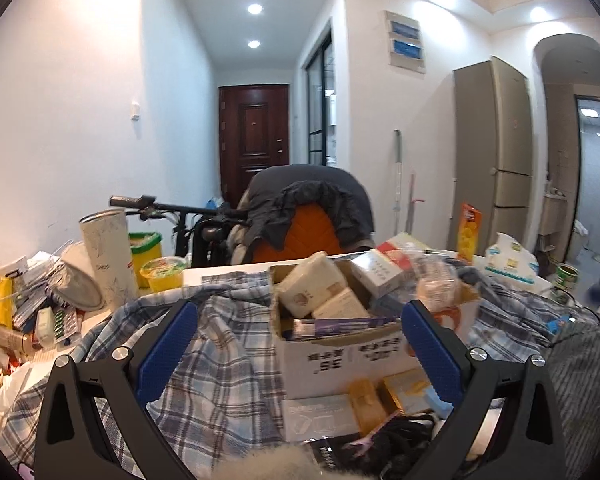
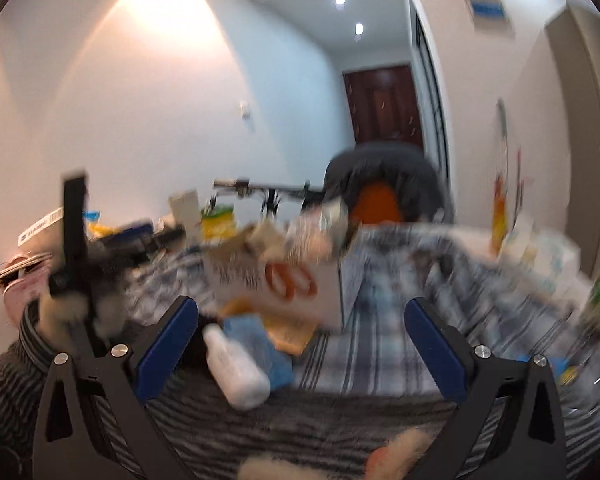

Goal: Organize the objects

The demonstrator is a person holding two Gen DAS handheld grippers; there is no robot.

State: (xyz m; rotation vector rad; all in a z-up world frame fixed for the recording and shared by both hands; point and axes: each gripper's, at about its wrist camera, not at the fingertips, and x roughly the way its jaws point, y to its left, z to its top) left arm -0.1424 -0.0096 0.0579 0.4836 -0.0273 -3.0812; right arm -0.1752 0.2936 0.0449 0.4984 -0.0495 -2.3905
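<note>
A white cardboard box point(image 1: 340, 356) stuffed with tissue packs and small cartons sits on a blue plaid cloth point(image 1: 220, 360). My left gripper point(image 1: 300, 344) hovers open in front of the box, blue pads wide apart, nothing between them. The right wrist view is blurred. There my right gripper point(image 2: 302, 344) is open above the same cloth, with the box point(image 2: 300, 284) just beyond and a white bottle point(image 2: 236, 372) lying near its left finger. The other gripper's black frame point(image 2: 74, 240) stands upright at the far left, held by a striped sleeve point(image 2: 4, 380).
A tall white tumbler point(image 1: 108, 256), a yellow tub point(image 1: 162, 274), blister packs point(image 1: 60, 322) and papers crowd the table's left side. A tissue pack point(image 1: 508, 260) and an orange packet point(image 1: 469, 230) stand at the right. A chair draped with a grey jacket point(image 1: 312, 204) and a bicycle handlebar point(image 1: 172, 206) lie beyond.
</note>
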